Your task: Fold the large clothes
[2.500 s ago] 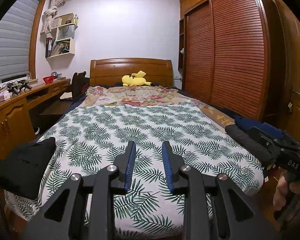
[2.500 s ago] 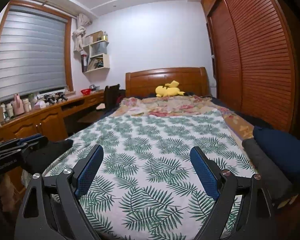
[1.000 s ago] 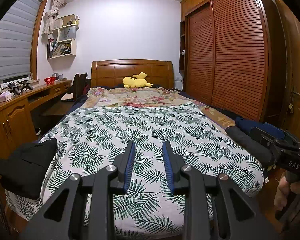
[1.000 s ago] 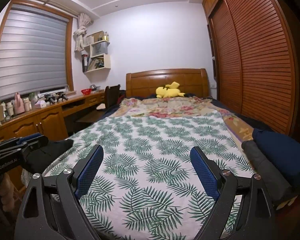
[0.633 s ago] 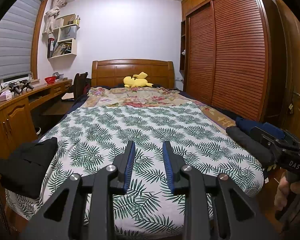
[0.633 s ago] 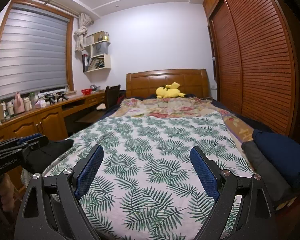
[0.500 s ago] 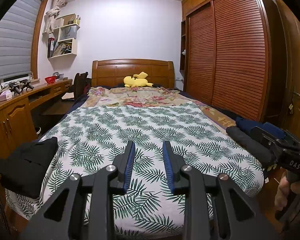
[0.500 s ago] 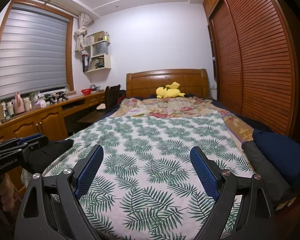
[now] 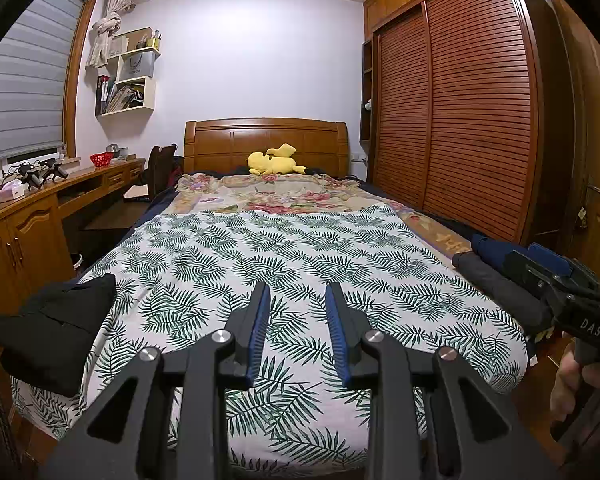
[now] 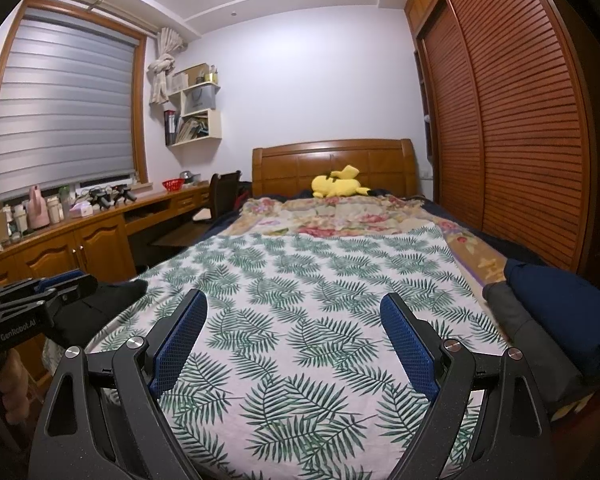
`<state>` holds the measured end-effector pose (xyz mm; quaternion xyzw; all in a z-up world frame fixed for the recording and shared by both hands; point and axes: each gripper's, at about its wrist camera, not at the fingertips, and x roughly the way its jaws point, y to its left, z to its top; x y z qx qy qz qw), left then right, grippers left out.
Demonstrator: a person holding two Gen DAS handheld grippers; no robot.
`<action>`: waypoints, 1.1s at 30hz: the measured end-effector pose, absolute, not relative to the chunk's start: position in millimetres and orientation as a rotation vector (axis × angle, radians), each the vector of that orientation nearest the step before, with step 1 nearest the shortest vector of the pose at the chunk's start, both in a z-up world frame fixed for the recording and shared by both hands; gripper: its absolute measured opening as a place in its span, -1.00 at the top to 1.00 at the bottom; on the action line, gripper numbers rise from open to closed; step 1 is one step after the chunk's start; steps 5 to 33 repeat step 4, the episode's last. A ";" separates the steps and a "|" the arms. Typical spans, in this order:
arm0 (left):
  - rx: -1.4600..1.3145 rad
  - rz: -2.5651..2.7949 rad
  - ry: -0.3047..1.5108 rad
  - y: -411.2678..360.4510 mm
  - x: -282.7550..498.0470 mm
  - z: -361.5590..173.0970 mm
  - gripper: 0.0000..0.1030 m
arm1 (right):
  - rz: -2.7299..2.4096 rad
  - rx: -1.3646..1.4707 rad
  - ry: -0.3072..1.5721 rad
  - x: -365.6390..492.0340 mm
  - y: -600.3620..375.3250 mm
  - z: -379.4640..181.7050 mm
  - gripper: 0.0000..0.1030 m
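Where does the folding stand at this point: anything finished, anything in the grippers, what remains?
Possibly done: a grey roll and a navy bundle lie compact at the bed's right edge, though who folded them is not shown. In hand: nothing; the left gripper and right gripper both hang open and empty above the leaf-print sheet. Left: the black garment on the left corner looks loosely heaped.

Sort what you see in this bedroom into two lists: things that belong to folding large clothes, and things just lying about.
Belongs to the job:
black garment
grey garment
navy garment
left gripper, empty
right gripper, open

Just lying about:
yellow plush toy
red basket
floral quilt
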<state>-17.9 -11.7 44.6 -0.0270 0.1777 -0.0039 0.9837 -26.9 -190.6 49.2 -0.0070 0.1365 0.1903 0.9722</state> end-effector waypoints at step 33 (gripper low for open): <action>-0.056 -0.008 0.356 -11.6 -17.9 44.7 0.46 | 0.386 -0.015 0.273 -28.2 -191.1 51.9 -0.75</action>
